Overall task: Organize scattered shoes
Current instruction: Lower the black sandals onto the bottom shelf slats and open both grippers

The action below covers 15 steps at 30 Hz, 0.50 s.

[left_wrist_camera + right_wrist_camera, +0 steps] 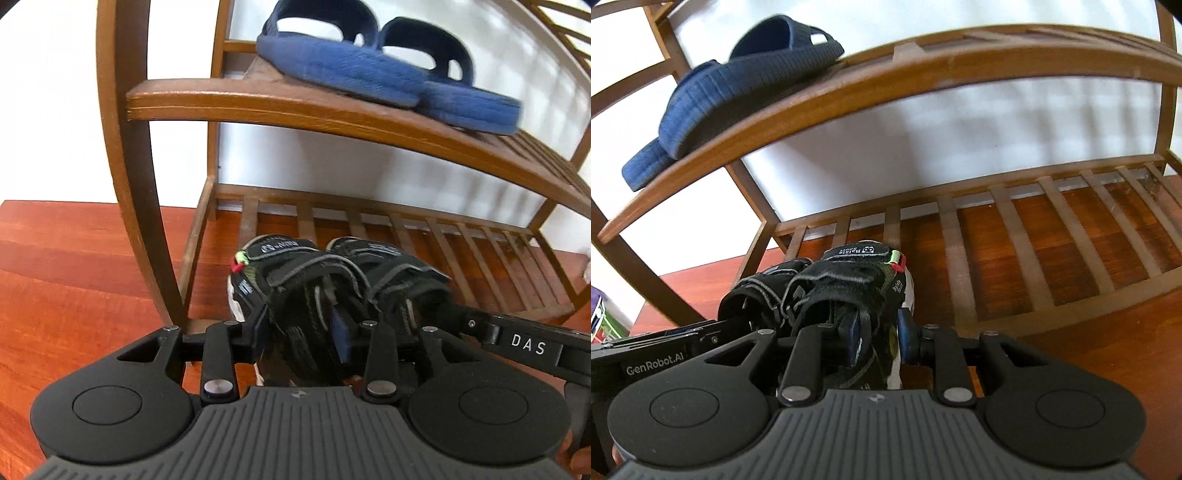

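Two black strap sneakers stand side by side, toes to the wall, at the left end of the wooden rack's bottom slatted shelf (pixel 461 243). My left gripper (pixel 300 336) straddles the left sneaker (pixel 280 273) at its collar. One finger is outside its white-soled side and the blue pad is inside. The jaws stand apart and do not squeeze it. My right gripper (pixel 880 338) has the outer wall of the right sneaker (pixel 864 273) between its blue pads, which stand loose beside it. The left sneaker (pixel 764 291) lies beside it. Heels are hidden under the grippers.
A pair of blue slippers (pixel 343 62) sits on the shelf above, at its left end, with the shelf's front rail (pixel 849 96) overhanging the sneakers. The bottom slats (pixel 1015 229) run on to the right. Red-brown wood floor (pixel 74 277) lies left of the rack. A white wall stands behind it.
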Available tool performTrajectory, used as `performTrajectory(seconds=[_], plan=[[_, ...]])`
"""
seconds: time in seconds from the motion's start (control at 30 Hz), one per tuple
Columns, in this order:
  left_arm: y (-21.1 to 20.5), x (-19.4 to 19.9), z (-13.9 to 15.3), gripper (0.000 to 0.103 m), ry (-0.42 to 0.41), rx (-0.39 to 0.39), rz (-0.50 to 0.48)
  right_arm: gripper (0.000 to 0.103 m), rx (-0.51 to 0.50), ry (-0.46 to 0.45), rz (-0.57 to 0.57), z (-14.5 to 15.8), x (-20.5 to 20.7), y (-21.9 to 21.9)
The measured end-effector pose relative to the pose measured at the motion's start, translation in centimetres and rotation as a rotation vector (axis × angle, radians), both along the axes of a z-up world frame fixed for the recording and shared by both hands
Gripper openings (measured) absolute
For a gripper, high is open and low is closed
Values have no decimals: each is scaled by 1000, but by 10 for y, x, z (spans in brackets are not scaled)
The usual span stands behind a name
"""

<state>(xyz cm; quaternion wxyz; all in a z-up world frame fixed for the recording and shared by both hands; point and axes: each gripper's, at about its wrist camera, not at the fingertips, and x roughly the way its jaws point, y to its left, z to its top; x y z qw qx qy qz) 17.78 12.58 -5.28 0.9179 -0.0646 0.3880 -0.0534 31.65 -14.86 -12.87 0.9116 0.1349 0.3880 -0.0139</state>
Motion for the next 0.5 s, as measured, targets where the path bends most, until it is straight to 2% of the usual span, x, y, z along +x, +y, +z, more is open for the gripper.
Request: performTrajectory(seconds=[0.3,0.5], plan=[[4,-47,19,41,-24,-10,14,26,-17,-24,28,15,-40,-2],[1,-66,15,41,-12,10,-2,26,-31,9,72,5,-56,5]])
